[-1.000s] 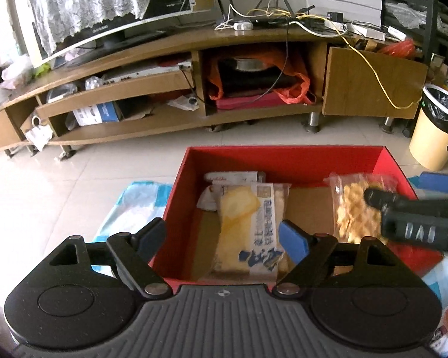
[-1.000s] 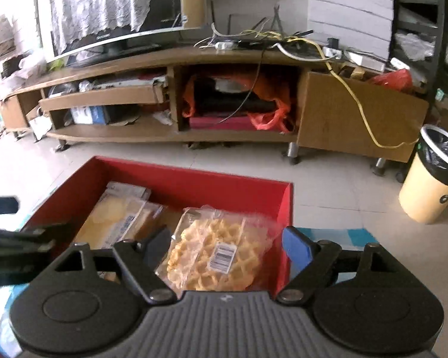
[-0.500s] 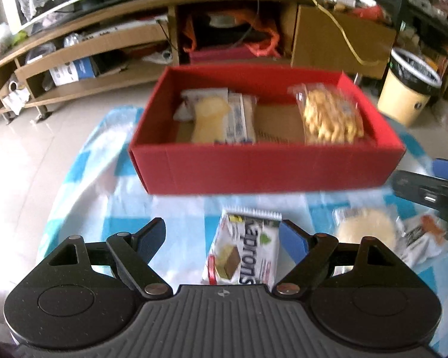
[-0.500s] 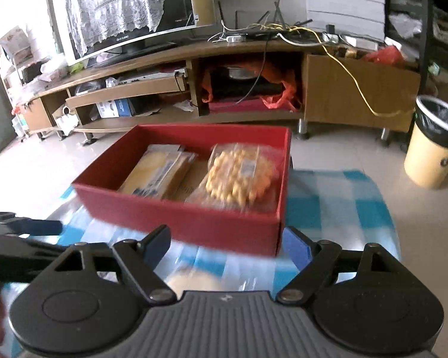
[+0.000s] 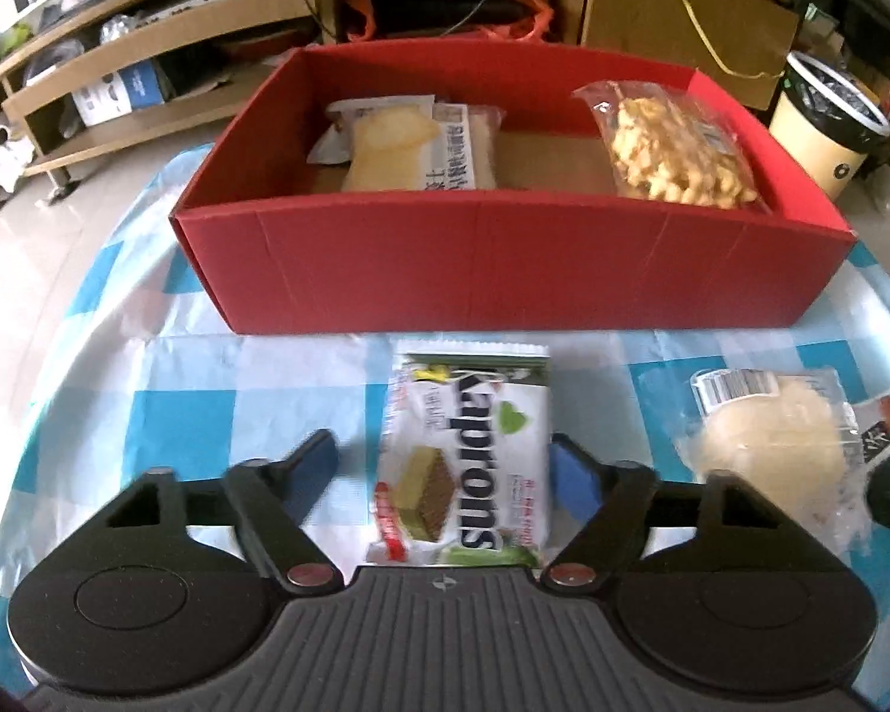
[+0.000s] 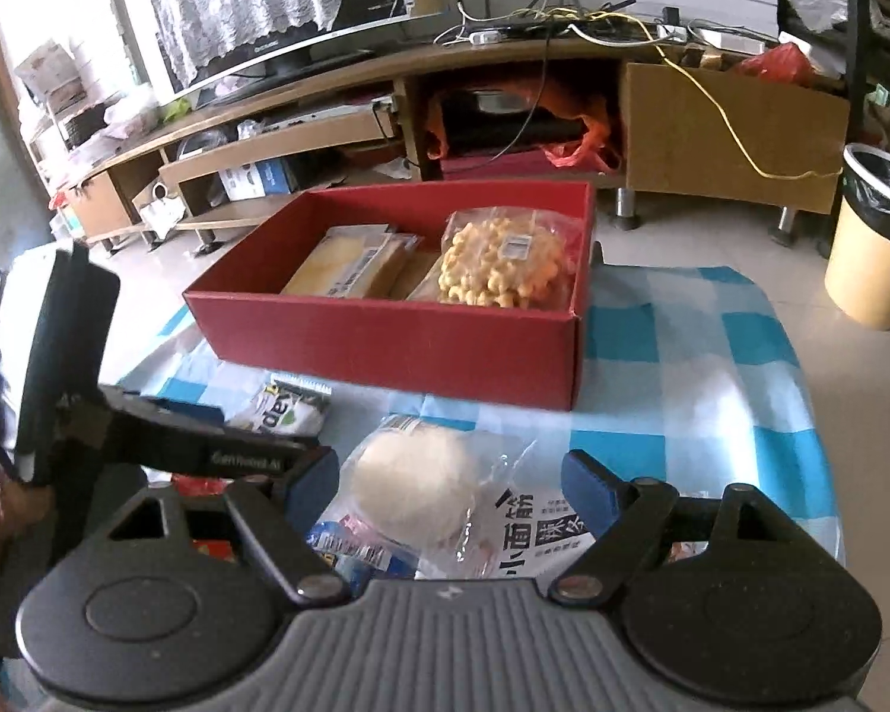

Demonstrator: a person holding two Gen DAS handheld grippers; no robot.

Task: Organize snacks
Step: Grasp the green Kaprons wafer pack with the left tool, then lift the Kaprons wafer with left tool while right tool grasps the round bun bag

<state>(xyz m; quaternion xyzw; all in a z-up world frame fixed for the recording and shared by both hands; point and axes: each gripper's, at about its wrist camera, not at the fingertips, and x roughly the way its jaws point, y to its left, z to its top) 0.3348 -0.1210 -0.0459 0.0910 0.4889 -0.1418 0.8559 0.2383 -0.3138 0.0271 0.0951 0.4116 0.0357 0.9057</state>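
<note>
Red cardboard forms the box (image 5: 504,261) that sits on the blue-and-white checked tabletop (image 5: 166,415), and two snacks lie inside it: a pale yellow cake packet (image 5: 409,145) toward its left end and a clear bag of yellow puffed snacks (image 5: 670,148) against its right end, with bare brown floor of the box between them. In front of the box, on the cloth, a white and green wafer packet (image 5: 466,457) lies lengthwise between the blue pads of the left claw (image 5: 445,469), whose fingers stand apart on either side of it; the right pad looks to be at the packet's edge, the left pad is clear of it. To the right of that packet a round white bun in a clear wrapper (image 6: 412,483) rests on the cloth, lying between the spread fingers of the right claw (image 6: 451,477), which grips nothing. Beside the bun, near the right claw's right finger, lies a white packet with black Chinese lettering (image 6: 540,528), and a blue wrapper (image 6: 356,552) peeks out under the bun. From the right wrist view the left claw's black body crosses the left side above the wafer packet. Beyond the tabletop stand a long wooden TV cabinet (image 6: 712,118) and a cream waste bin (image 6: 872,261) on the tiled floor.
</note>
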